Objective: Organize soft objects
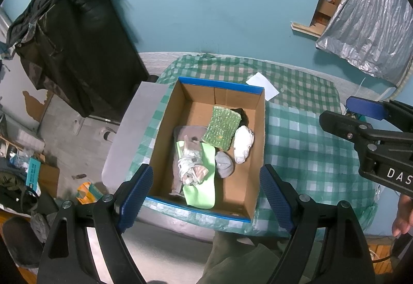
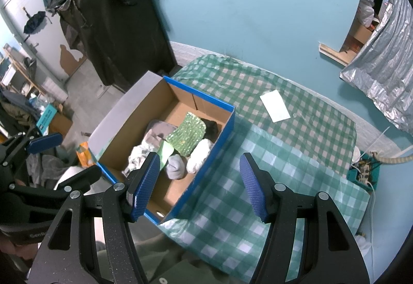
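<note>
We hold the left gripper (image 1: 206, 196) and the right gripper (image 2: 198, 186) spread wide, gripping nothing, above a green checked tablecloth (image 2: 258, 108) before a teal wall (image 2: 245, 0). The soft objects (image 1: 206, 149) lie inside the blue-rimmed cardboard box (image 1: 258, 129); white paper (image 2: 275, 106) rests nearby.

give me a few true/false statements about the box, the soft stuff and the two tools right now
1. The blue-edged cardboard box sits on the green checked tablecloth. True.
2. The left tool grips the green bubble-wrap sheet. False: it is open and holds nothing.
3. A white paper sheet lies outside the box. True.
4. The right tool is shut on the white cloth bundle. False: it is open, and the bundle lies in the box.
5. The box is empty. False: several soft items lie inside.
</note>
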The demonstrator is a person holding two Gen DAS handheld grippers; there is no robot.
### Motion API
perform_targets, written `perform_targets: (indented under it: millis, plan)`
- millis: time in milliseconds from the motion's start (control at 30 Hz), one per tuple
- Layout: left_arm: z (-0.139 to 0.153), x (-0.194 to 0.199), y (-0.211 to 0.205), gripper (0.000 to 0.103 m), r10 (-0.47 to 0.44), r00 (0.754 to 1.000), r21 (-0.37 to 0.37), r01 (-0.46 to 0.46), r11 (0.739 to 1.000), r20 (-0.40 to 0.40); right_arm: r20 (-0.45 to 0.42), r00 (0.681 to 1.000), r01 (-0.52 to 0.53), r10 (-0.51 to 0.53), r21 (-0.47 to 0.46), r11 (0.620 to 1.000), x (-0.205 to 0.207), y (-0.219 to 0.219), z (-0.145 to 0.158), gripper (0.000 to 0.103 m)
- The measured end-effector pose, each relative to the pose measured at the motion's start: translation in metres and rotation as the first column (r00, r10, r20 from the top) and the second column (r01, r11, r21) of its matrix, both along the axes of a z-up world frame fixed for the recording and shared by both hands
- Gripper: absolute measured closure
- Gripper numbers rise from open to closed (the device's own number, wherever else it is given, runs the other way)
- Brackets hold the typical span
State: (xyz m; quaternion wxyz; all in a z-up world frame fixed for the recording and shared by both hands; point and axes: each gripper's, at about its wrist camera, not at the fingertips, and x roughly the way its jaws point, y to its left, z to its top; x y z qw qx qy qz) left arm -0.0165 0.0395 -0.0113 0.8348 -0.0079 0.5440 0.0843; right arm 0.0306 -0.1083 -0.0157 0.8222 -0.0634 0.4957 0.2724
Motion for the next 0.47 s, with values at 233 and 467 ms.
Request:
perform_targets:
  millis: [233,467]
  plan:
    - [-0.0018,0.0002,0.0006,0.017,-0.004,1.0,0.004,0.004,1.0,-0.003,0.0,1.0,0.0,0.0,0.002,1.0,0.0001,0.0,0.0003,0.039]
    - [-0.0019,0.0,0.0005,0.017,-0.004,1.0,0.003,0.004,1.0,-0.002,-0.001,1.0,0.0,0.0,-0.001,1.0,0.0005,0.0004,0.0005,0.039]
